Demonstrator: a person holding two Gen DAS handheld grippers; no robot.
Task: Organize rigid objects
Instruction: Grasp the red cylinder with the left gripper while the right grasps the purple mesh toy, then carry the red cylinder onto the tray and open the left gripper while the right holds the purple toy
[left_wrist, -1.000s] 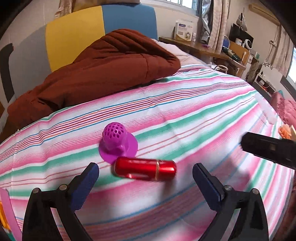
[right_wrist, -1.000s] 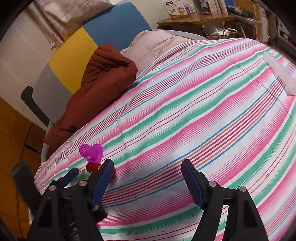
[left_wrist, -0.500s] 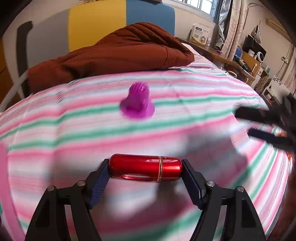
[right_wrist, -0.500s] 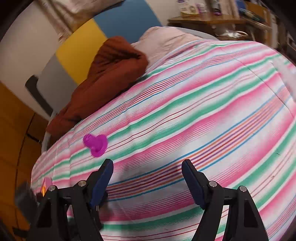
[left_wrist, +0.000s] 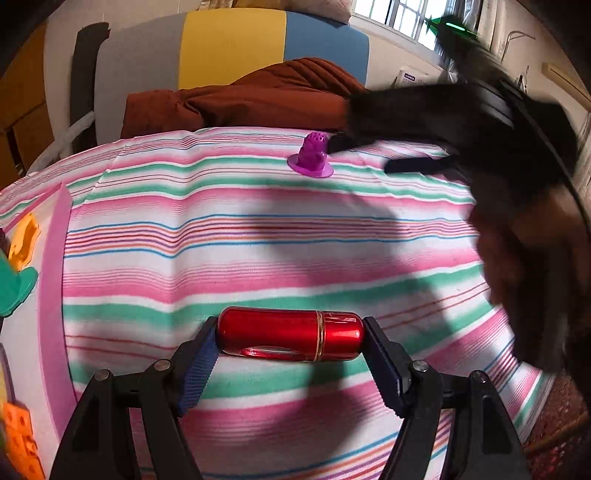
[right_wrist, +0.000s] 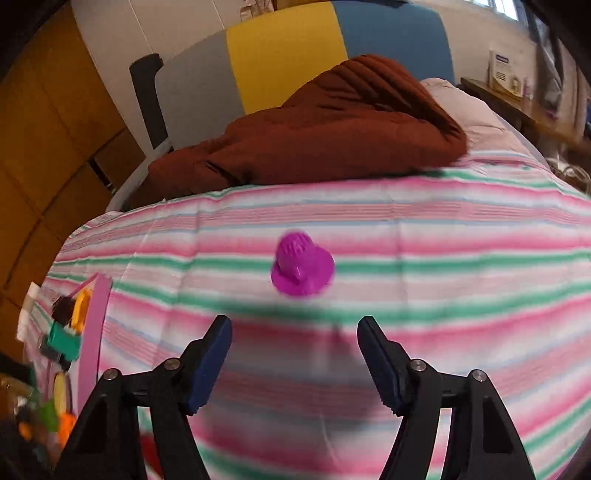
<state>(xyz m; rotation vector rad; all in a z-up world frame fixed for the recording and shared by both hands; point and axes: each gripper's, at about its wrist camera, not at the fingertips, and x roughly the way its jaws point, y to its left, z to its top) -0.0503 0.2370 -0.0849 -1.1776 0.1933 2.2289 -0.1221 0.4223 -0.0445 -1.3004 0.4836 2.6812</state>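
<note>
Left tongs grip a red capsule-shaped case endwise above the striped bed. Right tongs, empty and closing, hover near a purple perforated cone.

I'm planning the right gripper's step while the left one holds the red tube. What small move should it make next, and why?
Probably ease the right gripper forward and down until the purple perforated cap sits between its pads. Its jaws are closing with nothing between them; the cap stands upright on the striped bedspread, just ahead. The left gripper already clamps the red tube.
</note>
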